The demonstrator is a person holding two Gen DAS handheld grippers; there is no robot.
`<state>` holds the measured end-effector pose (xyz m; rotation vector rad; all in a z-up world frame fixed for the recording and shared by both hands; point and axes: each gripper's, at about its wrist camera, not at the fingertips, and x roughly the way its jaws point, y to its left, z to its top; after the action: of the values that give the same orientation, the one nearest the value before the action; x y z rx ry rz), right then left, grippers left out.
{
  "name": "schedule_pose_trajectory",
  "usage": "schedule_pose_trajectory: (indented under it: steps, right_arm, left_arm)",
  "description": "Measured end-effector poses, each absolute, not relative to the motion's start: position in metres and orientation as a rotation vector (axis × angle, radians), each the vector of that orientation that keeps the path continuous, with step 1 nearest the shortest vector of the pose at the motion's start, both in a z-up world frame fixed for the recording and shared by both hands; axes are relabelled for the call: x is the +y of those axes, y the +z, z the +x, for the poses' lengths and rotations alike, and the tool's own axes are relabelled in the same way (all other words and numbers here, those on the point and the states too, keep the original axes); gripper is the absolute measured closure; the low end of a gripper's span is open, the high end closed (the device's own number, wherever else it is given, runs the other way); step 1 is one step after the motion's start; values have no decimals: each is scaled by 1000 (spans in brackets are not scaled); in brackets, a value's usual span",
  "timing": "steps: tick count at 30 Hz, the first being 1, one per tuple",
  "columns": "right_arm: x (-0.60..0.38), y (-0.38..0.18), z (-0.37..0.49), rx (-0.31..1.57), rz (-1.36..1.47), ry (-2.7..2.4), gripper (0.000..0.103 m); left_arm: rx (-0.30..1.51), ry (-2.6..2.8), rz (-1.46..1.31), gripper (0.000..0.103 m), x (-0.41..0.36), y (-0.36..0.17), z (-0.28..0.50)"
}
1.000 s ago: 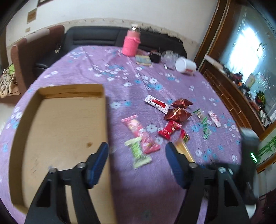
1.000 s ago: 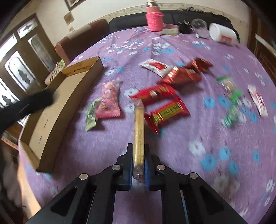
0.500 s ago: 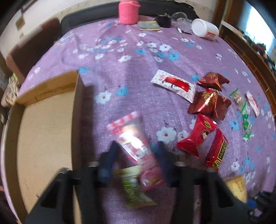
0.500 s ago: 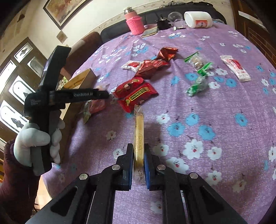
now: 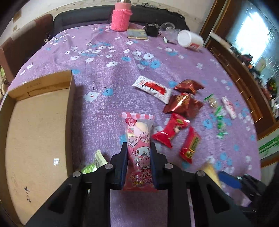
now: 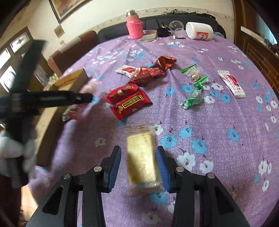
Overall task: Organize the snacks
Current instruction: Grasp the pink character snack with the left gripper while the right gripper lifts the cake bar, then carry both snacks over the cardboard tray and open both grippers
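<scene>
A lived-in home: a floral purple tablecloth [image 5: 108,57], a dark sofa [image 6: 150,21] behind, a framed picture [image 6: 66,8], and wooden cabinets [image 5: 244,69].

The left gripper [image 5: 138,153] points steeply downward; its jaws are closing, with both pads pressed against the sides of the pink snack packet [image 5: 138,148]. The right gripper [image 6: 138,160] also points steeply downward; its jaws are opening, and the blurred golden snack bar [image 6: 141,158] sits between the pads with a gap on each side. A white-gloved hand [image 6: 10,153] grips the handle of the left gripper.
</scene>
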<state>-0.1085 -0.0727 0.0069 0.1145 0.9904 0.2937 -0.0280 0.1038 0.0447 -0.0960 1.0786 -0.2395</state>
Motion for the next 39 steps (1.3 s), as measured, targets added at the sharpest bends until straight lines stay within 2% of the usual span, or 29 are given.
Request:
schedule_pose_trajectory:
  steps: [12, 13, 14, 15, 24, 31, 39]
  right_arm:
    - [-55, 2, -110, 984, -13, 218, 59]
    - [-53, 2, -112, 981, -31, 213, 59]
    - [-51, 2, -114, 978, -46, 202, 66]
    - [-50, 2, -116, 974, -68, 187, 67]
    - [-49, 35, -133, 916, 60, 261, 67]
    - [24, 73, -134, 891, 89, 495, 67]
    - [134, 56, -120, 991, 80, 683, 66]
  left_arm:
    - [990, -319, -227, 81, 140, 77, -72]
    - [979, -318, -235, 81, 145, 79, -76]
    - [969, -315, -244, 81, 151, 81, -80]
    - [960, -312, -254, 81, 157, 83, -84]
    - [910, -197, -326, 81, 230, 83, -113]
    - [918, -42, -369, 81, 295, 64, -128]
    - [947, 56, -357, 81, 333, 44, -136]
